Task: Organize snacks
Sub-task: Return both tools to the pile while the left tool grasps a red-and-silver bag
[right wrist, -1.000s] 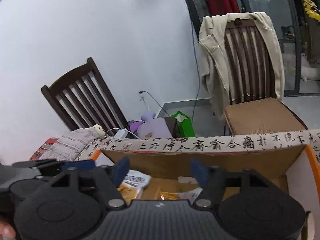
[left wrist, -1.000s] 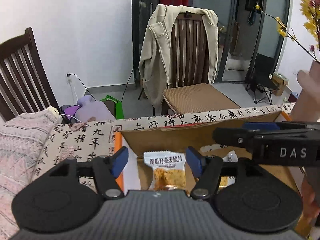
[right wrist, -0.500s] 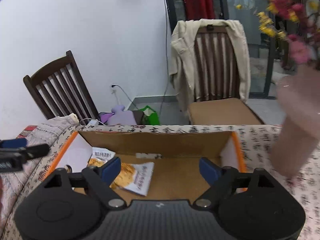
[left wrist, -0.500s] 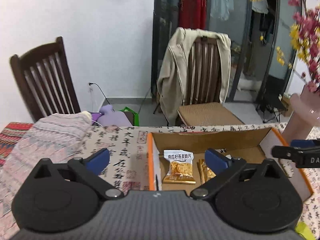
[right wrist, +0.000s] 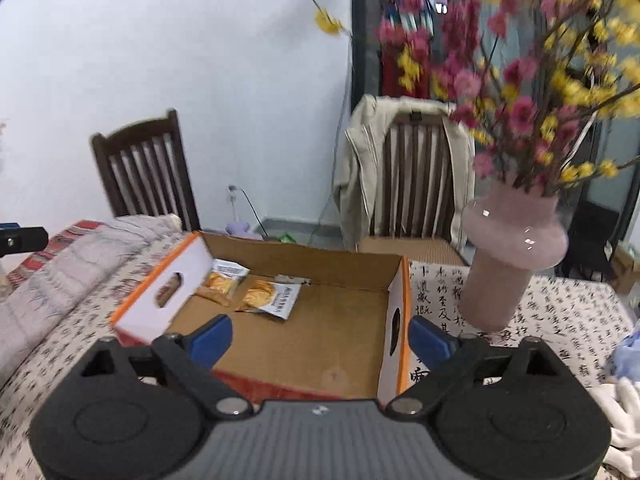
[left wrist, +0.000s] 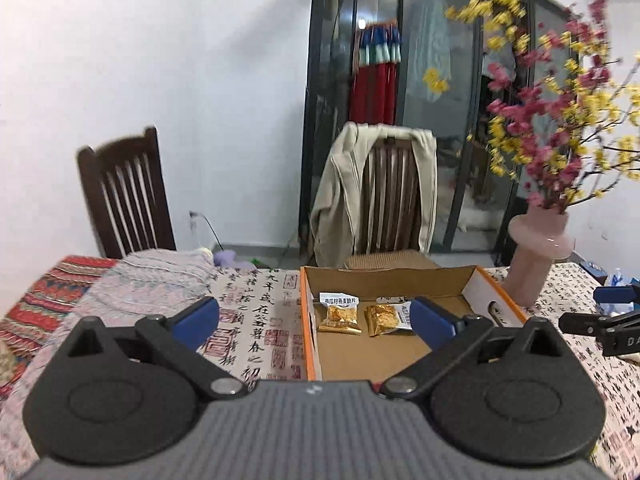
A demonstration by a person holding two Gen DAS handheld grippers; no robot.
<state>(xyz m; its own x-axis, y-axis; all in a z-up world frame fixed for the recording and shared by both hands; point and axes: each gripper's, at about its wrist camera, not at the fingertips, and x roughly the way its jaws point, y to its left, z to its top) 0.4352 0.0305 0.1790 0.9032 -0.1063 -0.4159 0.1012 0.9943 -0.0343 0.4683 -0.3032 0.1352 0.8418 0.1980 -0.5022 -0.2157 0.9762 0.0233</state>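
- The left hand-held gripper (left wrist: 314,322) stands with its jaws spread wide and nothing between the pads; a second ago they were much narrower, framing a snack packet at close range.
- The right hand-held gripper (right wrist: 320,338) is opening its jaws, with nothing gripped between them; they were closer together a second ago.
- Both views have pulled back and up: the cardboard box (left wrist: 390,354) that filled the frame now shows whole on the counter (left wrist: 260,320).
- Two snack packets (left wrist: 339,314) lie flat, side by side, on the box floor near its far left corner; from the right wrist they sit at the far left (right wrist: 272,294).
- The pink vase (right wrist: 508,252) of flowers, barely seen earlier, now stands just beside the box's right wall.
- The right gripper's tip shows at the right edge of the left view, farther from the box than before.
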